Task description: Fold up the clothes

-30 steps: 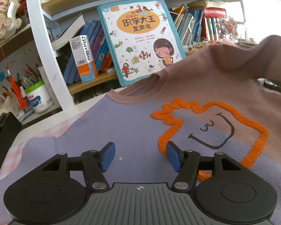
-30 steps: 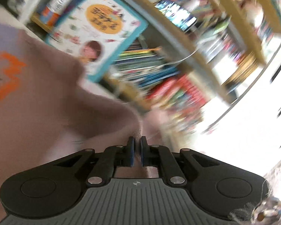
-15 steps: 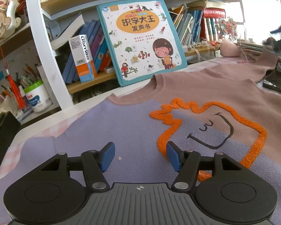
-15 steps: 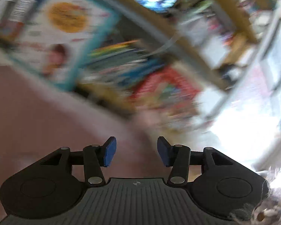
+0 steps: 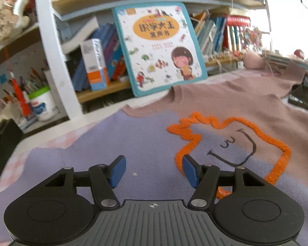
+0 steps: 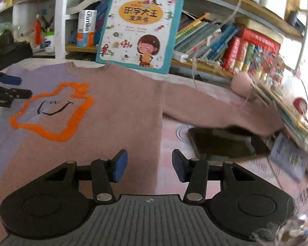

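Observation:
A purple and pink sweater (image 5: 145,139) with an orange outlined smiley patch (image 5: 230,141) lies flat on the table, collar toward the bookshelf. It also shows in the right wrist view (image 6: 121,102), with its pink right sleeve (image 6: 215,110) stretched out to the right over a dark object. My left gripper (image 5: 153,171) is open and empty, low over the purple left part. My right gripper (image 6: 148,167) is open and empty over the sweater's right side edge. The left gripper's fingers (image 6: 10,80) show at the left edge of the right wrist view.
A big children's book (image 5: 160,49) leans on the bookshelf (image 6: 225,41) behind the table. A dark flat device (image 6: 221,141) lies under the sleeve at right. A pen pot (image 5: 41,104) stands far left. Stacked books and clutter (image 6: 287,110) crowd the right edge.
My right gripper let go of the pink sleeve, opened, and swung back to face the sweater. The sleeve now lies stretched out to the right. The left gripper barely moved.

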### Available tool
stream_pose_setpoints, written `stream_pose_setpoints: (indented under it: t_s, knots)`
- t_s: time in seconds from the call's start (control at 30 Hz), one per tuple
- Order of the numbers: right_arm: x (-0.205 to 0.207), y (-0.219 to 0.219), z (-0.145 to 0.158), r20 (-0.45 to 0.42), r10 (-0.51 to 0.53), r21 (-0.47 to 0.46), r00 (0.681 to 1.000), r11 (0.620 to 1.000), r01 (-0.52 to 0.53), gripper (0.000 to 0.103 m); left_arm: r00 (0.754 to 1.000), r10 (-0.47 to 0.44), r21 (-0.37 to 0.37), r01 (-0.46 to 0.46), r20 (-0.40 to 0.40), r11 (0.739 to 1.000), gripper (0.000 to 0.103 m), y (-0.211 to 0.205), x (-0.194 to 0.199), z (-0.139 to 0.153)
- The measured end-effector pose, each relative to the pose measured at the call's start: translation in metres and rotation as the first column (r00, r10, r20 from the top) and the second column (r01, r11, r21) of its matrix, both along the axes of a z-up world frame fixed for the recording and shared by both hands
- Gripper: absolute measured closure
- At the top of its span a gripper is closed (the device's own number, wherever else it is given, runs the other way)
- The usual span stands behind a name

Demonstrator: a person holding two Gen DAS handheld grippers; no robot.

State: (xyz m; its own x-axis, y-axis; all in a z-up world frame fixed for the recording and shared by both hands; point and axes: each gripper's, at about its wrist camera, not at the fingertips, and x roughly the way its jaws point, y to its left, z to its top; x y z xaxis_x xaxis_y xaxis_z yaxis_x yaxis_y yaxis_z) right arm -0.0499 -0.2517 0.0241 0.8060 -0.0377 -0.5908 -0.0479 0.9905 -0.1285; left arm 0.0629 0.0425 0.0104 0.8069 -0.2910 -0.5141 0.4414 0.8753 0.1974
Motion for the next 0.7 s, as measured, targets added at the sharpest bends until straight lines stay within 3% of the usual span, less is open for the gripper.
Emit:
stream_pose_setpoints:
  t_s: [0.13, 0.4, 0.63, 0.7]
  knots:
    - [-0.009, -0.01, -0.003, -0.009, -0.004, 0.081, 1.0, 0.997, 0.005, 0.059, 0.995, 0.09, -0.037, -0.089, 0.033, 0.995, 0.041, 0.028, -0.022, 0.018]
    - [-0.029, -0.025, -0.013, -0.042, 0.011, 0.174, 0.999, 0.985, -0.004, 0.061, 0.961, 0.214, -0.192, -0.247, -0.177, 0.95, 0.042, 0.094, -0.059, 0.029]
    - [-0.039, -0.03, -0.015, -0.021, 0.044, 0.225, 0.999, 0.974, -0.038, 0.08, 0.907, 0.223, -0.306, -0.339, -0.359, 0.89, 0.057, 0.11, -0.057, 0.009]
    - [-0.04, -0.027, -0.015, -0.012, 0.048, 0.211, 0.999, 0.976, -0.045, 0.082, 0.904, 0.216, -0.33, -0.345, -0.37, 0.879, 0.061, 0.107, -0.053, 0.004]
